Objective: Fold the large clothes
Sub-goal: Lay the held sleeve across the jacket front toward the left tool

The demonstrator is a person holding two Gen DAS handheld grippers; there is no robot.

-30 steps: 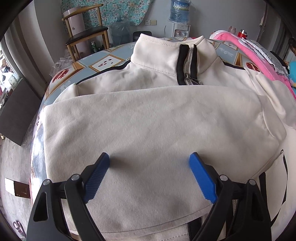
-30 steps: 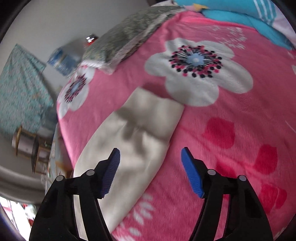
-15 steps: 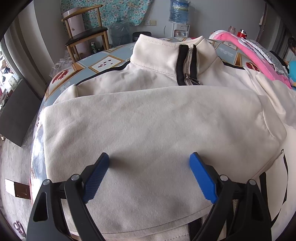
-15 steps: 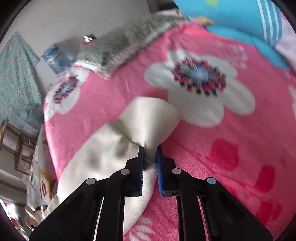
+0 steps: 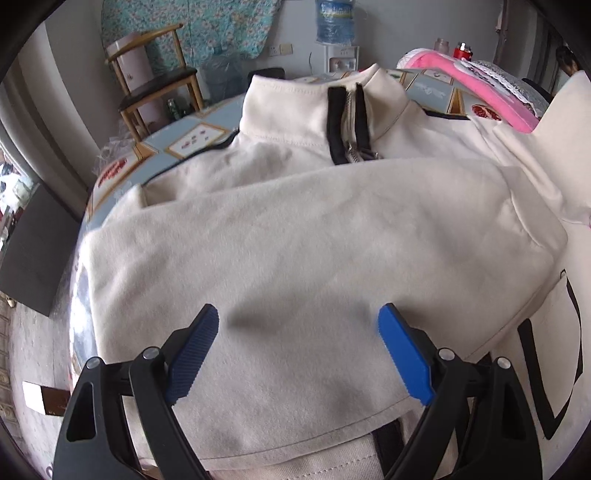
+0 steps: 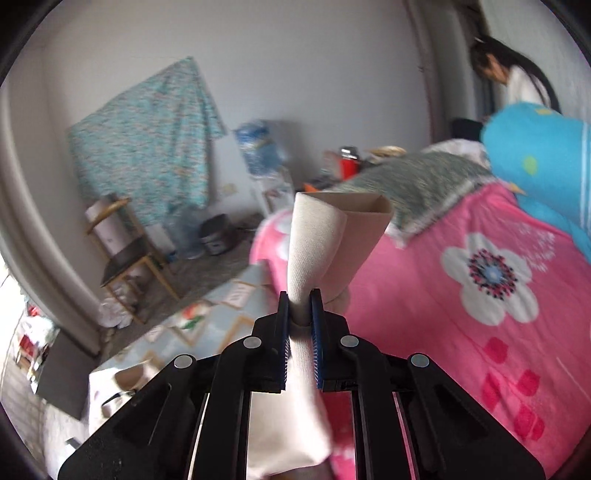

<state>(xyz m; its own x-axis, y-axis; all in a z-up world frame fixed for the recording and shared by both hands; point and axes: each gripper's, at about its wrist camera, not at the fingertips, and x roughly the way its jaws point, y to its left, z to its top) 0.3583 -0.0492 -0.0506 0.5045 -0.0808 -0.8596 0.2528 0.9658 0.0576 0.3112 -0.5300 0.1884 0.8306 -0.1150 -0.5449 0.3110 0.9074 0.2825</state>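
gripping the cuff end of a cream sleeve (image 6: 325, 240), the right tongs (image 6: 300, 314) hold it pinched between their blue pads, raised above the pink flowered blanket (image 6: 461, 314) on the bed. left tongs (image 5: 299, 350) spread wide, gripping nothing, poised over the cream zip-neck sweatshirt (image 5: 295, 240). sweatshirt lies flat on the patterned desk (image 5: 192, 136), one sleeve folded across its chest, collar pointing away. beyond: wooden chair (image 5: 155, 88), water dispenser (image 5: 336, 33).
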